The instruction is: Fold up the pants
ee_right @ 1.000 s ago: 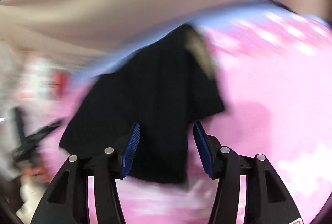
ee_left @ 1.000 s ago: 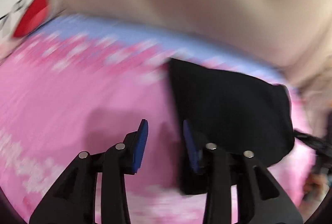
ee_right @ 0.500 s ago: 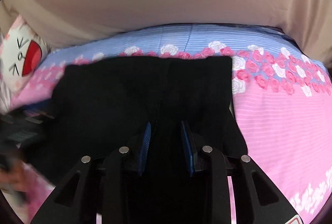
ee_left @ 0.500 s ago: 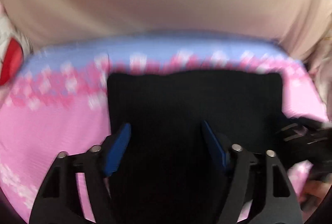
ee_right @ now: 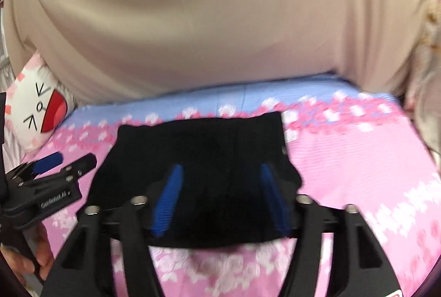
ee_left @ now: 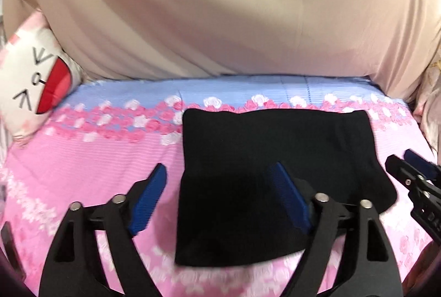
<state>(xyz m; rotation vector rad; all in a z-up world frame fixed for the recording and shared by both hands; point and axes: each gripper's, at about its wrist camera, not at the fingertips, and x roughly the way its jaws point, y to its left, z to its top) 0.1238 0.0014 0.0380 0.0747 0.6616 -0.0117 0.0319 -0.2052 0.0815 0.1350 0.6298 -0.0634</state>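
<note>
The black pants (ee_left: 275, 159) lie folded into a compact rectangle on the pink flowered bedsheet (ee_left: 82, 173); they also show in the right wrist view (ee_right: 204, 153). My left gripper (ee_left: 220, 192) is open and empty, hovering over the near left edge of the pants. My right gripper (ee_right: 220, 195) is open and empty above the near part of the pants. Each gripper shows at the edge of the other's view: the right one (ee_left: 413, 167) and the left one (ee_right: 55, 162).
A white cat-face pillow (ee_left: 35, 87) with a red mouth lies at the far left of the bed, also in the right wrist view (ee_right: 38, 109). A beige curtain (ee_left: 220, 7) hangs behind the bed. A blue band (ee_left: 248, 90) runs along the sheet's far edge.
Both grippers swung to face the pants and drew back. The right gripper's jaws, nearly closed half a second ago, have opened wide. The pants now lie flat and folded.
</note>
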